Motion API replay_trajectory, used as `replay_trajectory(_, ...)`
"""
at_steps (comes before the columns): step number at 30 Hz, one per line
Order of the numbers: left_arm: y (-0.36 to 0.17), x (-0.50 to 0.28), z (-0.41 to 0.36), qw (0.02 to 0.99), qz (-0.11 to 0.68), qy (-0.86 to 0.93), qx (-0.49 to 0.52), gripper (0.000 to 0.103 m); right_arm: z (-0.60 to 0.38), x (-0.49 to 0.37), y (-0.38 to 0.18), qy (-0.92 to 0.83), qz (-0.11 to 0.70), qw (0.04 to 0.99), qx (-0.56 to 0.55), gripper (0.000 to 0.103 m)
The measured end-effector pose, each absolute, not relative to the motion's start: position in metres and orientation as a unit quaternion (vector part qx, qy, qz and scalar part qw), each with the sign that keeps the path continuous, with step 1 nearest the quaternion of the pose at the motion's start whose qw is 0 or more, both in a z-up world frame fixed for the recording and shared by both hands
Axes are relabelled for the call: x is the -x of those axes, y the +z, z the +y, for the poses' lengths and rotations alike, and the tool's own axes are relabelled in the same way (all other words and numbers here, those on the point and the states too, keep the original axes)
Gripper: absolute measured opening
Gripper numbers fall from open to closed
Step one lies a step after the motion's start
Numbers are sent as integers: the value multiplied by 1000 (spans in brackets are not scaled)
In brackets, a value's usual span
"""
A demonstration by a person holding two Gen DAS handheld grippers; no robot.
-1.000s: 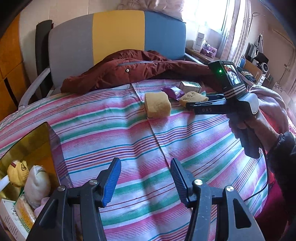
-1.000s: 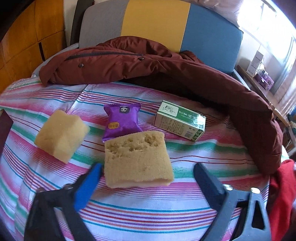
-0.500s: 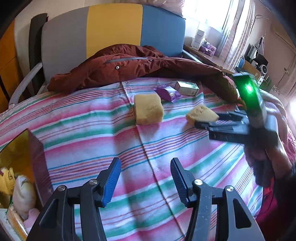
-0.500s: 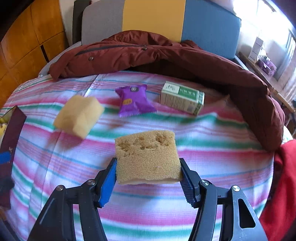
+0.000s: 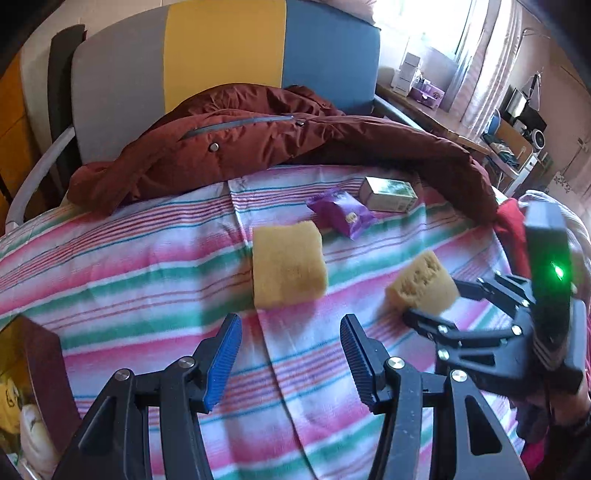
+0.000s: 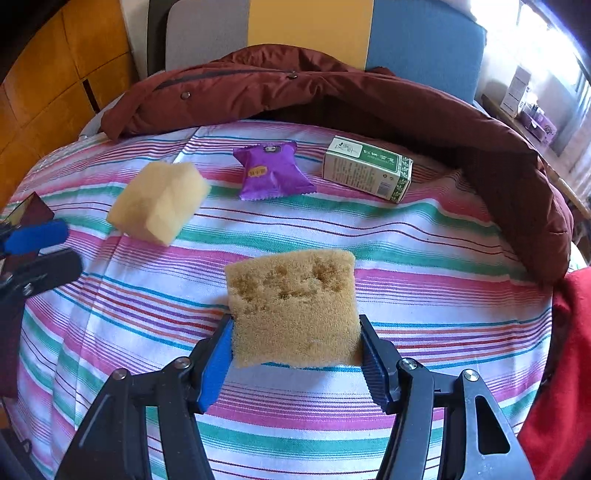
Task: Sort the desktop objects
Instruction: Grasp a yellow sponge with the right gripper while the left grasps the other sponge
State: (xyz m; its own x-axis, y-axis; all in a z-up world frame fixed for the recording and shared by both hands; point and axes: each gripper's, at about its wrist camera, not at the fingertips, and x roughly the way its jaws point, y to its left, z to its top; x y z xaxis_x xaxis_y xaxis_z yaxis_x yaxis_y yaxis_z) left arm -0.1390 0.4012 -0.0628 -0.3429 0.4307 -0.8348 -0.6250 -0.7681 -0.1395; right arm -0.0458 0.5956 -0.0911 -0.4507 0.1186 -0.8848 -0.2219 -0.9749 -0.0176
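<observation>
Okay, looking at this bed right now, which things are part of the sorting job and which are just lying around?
Part of the job:
- brown sponge, clamped in the right gripper
- pale sponge, on the striped cover
- purple snack packet
- green and white box
- bin with items already inside
- left gripper, open and empty

Just lying about:
- maroon jacket
- striped cover
- headboard

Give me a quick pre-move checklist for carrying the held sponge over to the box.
1. Right gripper jaws shut on the held sponge: ok.
2. Held sponge lifted off the striped cloth: ok.
3. Left gripper jaws open, nothing between them: ok.
4. Second sponge, purple packet and green carton lying clear of the held sponge: ok.
5. Room left in the box: cannot tell, only its corner shows.
</observation>
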Motion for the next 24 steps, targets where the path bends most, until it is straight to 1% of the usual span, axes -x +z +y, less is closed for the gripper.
replay_trajectory(8,-69,158,425,334,109,810,469,57,598,45,-92,849,60,99,515,63)
replay_trajectory(14,-81,170,440,322,120,810,475,62,600,45,-93,849,62,95,517,64)
replay_trajectory(22,-98,183,455,312,137,805,485,62,600,46,-100,841,55,97,530,64)
replay_trajectory(24,-101,185,456,311,137,805,487,60,601,46,-100,842,58,97,528,64)
